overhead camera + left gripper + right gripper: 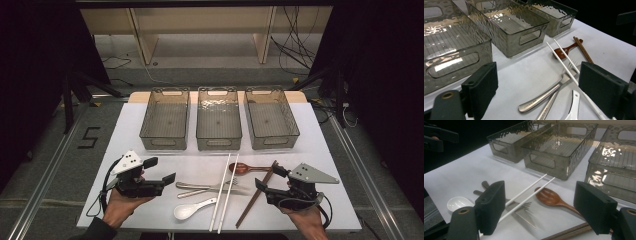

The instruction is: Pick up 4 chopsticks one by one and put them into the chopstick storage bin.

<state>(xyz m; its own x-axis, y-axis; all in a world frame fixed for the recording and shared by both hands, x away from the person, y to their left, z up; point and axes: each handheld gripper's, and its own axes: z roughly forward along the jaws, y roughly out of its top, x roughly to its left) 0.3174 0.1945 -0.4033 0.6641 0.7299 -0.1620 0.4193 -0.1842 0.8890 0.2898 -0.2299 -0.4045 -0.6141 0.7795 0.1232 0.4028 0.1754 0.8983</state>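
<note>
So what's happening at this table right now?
A person holds two black grippers over a white table; the left gripper and right gripper are both open and hold nothing. Between them lies loose cutlery: white chopsticks, brown wooden chopsticks, a brown wooden spoon, a white ceramic spoon and a steel fork. Three clear grey plastic bins behind are empty. No sorting has begun.

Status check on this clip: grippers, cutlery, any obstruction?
Left gripper open, right gripper open, both empty. White plastic chopsticks lying across the steel fork. Three clear grey bins empty, nothing blocking.
</note>
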